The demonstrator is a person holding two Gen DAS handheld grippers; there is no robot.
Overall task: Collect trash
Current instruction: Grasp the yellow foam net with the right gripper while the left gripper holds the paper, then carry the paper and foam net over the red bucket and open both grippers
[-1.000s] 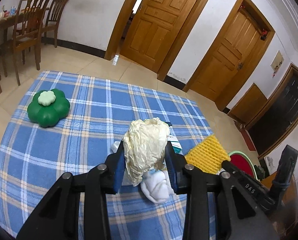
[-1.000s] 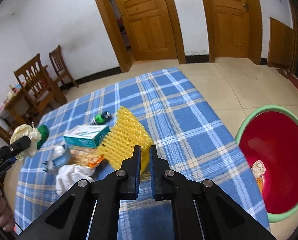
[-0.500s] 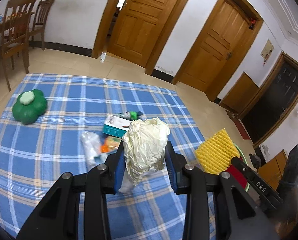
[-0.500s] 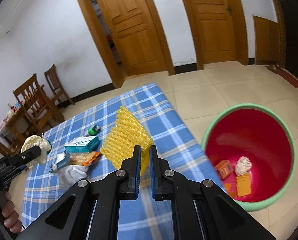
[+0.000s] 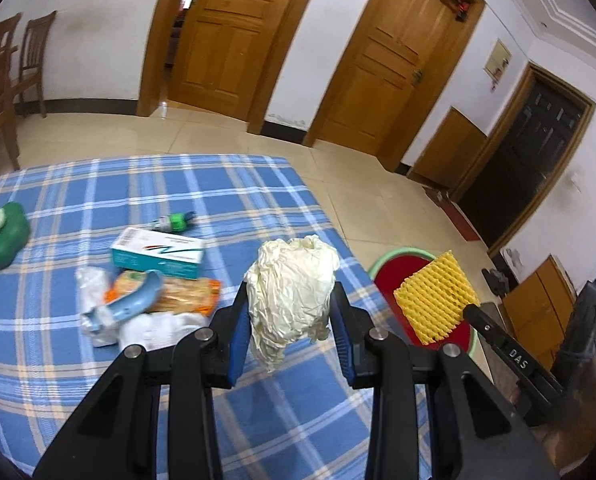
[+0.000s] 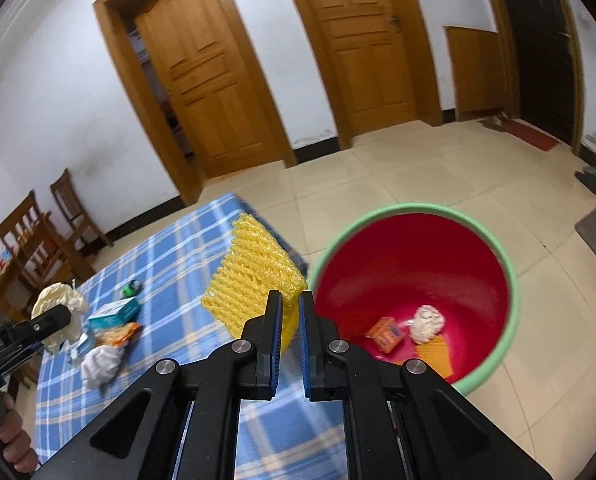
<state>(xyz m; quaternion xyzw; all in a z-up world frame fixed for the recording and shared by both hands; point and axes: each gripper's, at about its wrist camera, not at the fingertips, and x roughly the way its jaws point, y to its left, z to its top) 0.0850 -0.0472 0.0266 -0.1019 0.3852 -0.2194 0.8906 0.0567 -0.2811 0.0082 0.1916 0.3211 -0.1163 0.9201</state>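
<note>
My left gripper (image 5: pixel 291 308) is shut on a crumpled cream paper wad (image 5: pixel 291 284), held above the right part of the blue plaid tablecloth (image 5: pixel 97 184). My right gripper (image 6: pixel 290 308) is shut on a yellow foam fruit net (image 6: pixel 253 276), at the table's edge beside the red bin with a green rim (image 6: pixel 514 280). The left wrist view shows that net (image 5: pixel 434 292) over the bin (image 5: pixel 390 256). Inside the bin lie an orange packet (image 6: pixel 386 332), a white wad (image 6: pixel 428 322) and an orange wafer-like piece (image 6: pixel 436 354).
On the cloth lie a teal box (image 5: pixel 157 252), an orange snack bag (image 5: pixel 185 290), a light blue piece (image 5: pixel 129 300), white crumpled tissue (image 5: pixel 157 326), a small green bottle (image 5: pixel 173 222) and a green flower-shaped container (image 5: pixel 1 232). Wooden chairs (image 6: pixel 29 240) stand far left; doors line the wall.
Both grippers have carried their loads to the right, toward the bin. The bin now fills much of the right wrist view, and the pile of trash has slid left in the left wrist view.
</note>
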